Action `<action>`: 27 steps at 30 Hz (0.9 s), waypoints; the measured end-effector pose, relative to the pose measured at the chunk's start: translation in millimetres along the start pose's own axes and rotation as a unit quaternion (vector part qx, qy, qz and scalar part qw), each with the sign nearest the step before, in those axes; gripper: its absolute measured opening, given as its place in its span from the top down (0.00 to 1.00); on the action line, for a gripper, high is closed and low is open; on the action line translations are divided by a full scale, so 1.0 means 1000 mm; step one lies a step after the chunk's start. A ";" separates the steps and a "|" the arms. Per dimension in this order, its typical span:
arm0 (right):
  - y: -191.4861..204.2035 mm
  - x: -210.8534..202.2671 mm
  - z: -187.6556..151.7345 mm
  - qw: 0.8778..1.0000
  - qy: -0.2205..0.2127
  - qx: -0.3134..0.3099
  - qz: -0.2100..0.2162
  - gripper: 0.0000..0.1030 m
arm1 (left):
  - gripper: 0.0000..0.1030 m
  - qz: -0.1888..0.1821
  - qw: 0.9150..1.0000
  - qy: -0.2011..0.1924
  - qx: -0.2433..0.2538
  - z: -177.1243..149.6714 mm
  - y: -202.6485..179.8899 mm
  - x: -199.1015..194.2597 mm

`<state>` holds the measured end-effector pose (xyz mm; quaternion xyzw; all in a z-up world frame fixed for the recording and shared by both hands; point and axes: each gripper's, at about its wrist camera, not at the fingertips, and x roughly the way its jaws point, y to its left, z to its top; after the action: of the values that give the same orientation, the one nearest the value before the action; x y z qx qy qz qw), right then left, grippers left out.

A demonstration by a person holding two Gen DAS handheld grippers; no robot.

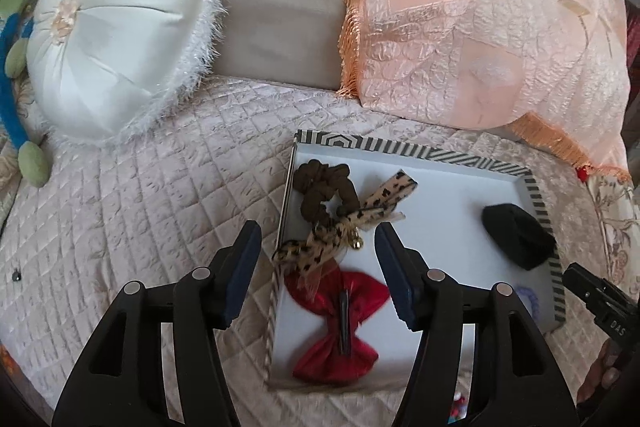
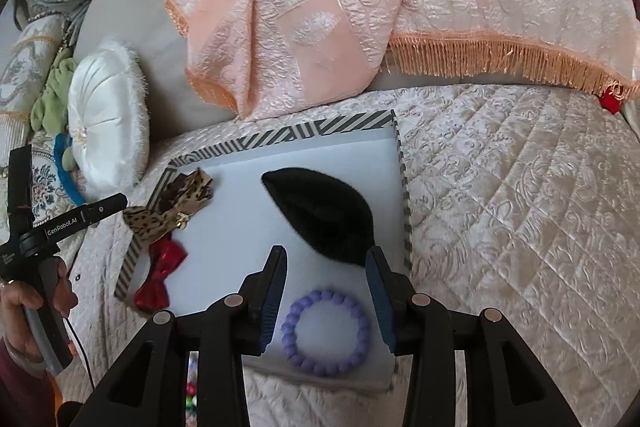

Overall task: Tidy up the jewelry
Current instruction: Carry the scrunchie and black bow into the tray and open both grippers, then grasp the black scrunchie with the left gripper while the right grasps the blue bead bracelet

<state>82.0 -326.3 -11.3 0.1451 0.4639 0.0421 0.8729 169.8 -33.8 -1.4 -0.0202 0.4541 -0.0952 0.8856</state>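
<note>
Both grippers hover with jaws spread wide and empty over the white tray with a striped black-and-white rim, the left gripper above the red satin bow at lower centre, the right gripper above the lilac beaded bracelet at lower centre.

Both wrist views look steeply down, close over the tray on the bed: left camera over its left edge, right camera over its right near corner.
</note>
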 end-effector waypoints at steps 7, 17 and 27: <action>0.012 -0.024 -0.022 1.000 -0.004 -0.020 -0.005 0.62 | 0.42 -0.004 1.000 -0.009 0.017 -0.030 -0.008 -0.035; 0.032 -0.060 -0.067 0.999 -0.014 -0.042 -0.014 0.62 | 0.42 -0.004 0.998 -0.035 0.046 -0.083 -0.026 -0.082; 0.038 -0.089 -0.101 0.999 -0.022 -0.048 -0.012 0.61 | 0.42 -0.010 0.998 -0.039 0.056 -0.130 -0.034 -0.112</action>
<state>-49.1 -286.9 17.8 0.0981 0.4436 0.0505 0.8894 -4.5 -39.7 16.3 0.0212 0.4130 -0.1285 0.9014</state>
